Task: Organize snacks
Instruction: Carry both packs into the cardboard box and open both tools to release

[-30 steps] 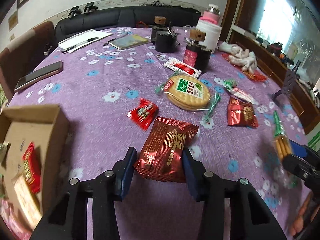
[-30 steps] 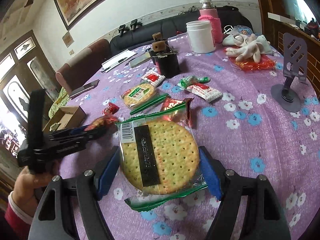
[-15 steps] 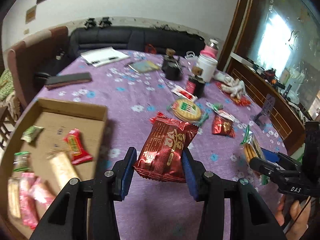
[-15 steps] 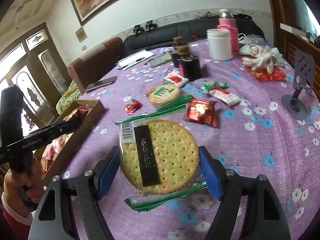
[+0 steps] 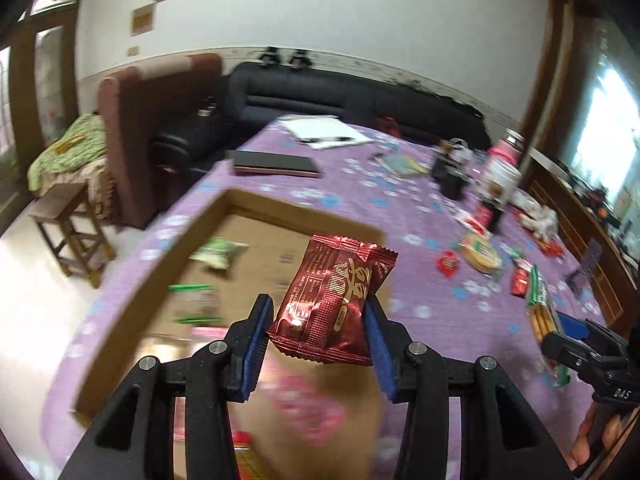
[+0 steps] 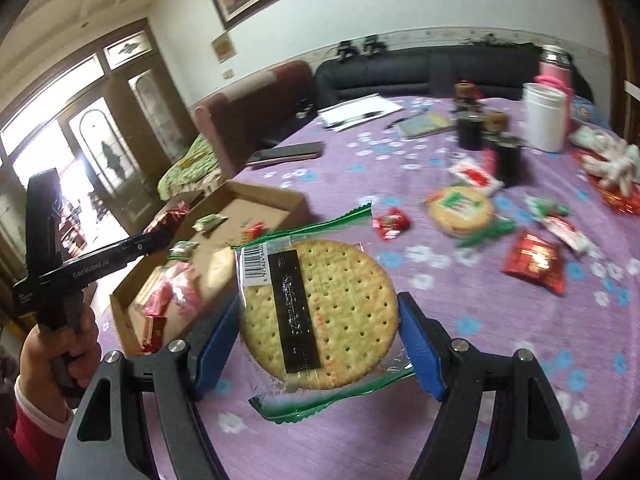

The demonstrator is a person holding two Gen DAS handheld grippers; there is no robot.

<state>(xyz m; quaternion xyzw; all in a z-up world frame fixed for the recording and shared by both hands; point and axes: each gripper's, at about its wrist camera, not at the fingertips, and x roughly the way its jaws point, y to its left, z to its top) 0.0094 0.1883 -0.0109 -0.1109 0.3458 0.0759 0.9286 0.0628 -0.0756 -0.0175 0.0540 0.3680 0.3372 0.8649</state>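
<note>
While you hover over the cardboard box [image 5: 200, 236] | your left gripper [image 5: 318, 320] grasps a red snack packet [image 5: 332, 300] | your right gripper [image 6: 318, 344] clamps a wrapped round cracker [image 6: 320, 312]

A glossy, crinkled dark-red foil snack packet [image 5: 334, 300] and a clear shiny film-wrapped round cracker pack [image 6: 320, 312] are seen. Matt brown cardboard forms the shallow box [image 5: 240, 216]; the purple flowered tablecloth [image 6: 400, 160] is smooth woven cloth.

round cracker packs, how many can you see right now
2. One round cracker pack is clamped in the right gripper, above the purple tablecloth. The other lies on the cloth further back, near the dark jars. More may be hidden in the blurred cardboard box.
</note>
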